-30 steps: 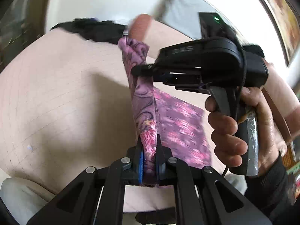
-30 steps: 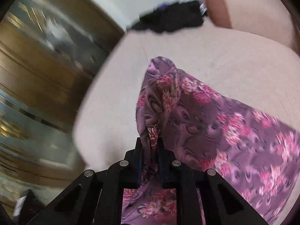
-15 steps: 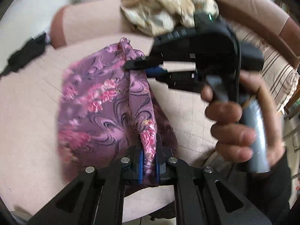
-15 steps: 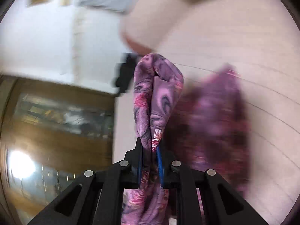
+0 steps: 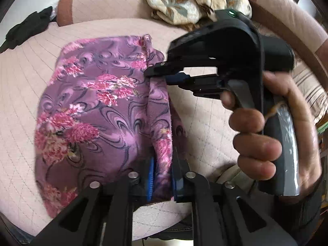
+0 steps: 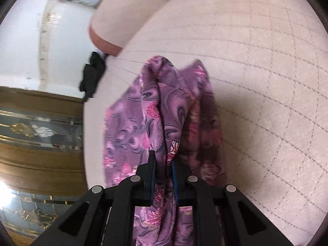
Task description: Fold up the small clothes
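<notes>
A purple floral garment (image 5: 98, 106) lies partly spread on the pink quilted cushion (image 5: 26, 75). My left gripper (image 5: 162, 164) is shut on its near edge. My right gripper (image 5: 157, 73), seen from the side in the left wrist view, is shut on the far end of the same folded edge. In the right wrist view the right gripper (image 6: 163, 162) pinches a bunched fold of the garment (image 6: 164, 110), which hangs down over the cushion (image 6: 256, 82).
A crumpled beige floral cloth (image 5: 190, 0) lies at the back of the sofa. A black garment (image 5: 26, 28) lies at the cushion's far left; it also shows in the right wrist view (image 6: 92, 73). A wooden glass-fronted cabinet (image 6: 37, 143) stands left.
Both grippers have swung the garment round and lowered it, so it now spreads flatter to the left on the cushion. Both stay shut on it.
</notes>
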The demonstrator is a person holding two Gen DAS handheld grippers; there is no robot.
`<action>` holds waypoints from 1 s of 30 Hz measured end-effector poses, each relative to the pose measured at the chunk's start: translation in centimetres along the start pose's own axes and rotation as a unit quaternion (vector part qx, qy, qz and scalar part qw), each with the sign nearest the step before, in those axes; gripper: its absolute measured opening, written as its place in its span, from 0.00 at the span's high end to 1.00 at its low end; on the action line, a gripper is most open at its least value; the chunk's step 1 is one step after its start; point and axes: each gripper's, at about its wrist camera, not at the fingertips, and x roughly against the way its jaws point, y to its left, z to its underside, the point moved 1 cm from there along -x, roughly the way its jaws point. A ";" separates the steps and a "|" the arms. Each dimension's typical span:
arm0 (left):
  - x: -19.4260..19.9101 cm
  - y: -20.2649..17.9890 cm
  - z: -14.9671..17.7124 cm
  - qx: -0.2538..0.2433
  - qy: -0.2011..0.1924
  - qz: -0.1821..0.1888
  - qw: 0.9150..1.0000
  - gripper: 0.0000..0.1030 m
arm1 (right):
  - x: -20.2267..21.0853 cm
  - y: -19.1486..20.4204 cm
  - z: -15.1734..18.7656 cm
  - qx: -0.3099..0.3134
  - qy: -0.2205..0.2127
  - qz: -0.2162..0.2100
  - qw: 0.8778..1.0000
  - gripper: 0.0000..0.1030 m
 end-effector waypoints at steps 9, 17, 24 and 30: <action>6.5 3.1 3.2 0.056 -0.021 0.106 0.993 0.56 | 5.5 -2.2 2.2 -0.056 -0.070 -0.029 0.995 0.61; 7.9 11.1 3.8 0.141 -0.052 -0.003 0.989 0.44 | 4.2 0.7 8.9 0.022 -0.039 0.029 0.999 0.77; 2.2 12.5 3.8 0.156 0.047 -0.049 0.985 0.41 | 1.1 1.3 8.6 0.045 -0.023 0.182 0.982 0.91; 5.2 14.3 4.3 0.188 0.022 0.011 0.982 0.42 | 2.7 1.6 7.6 0.014 -0.043 0.087 0.995 0.53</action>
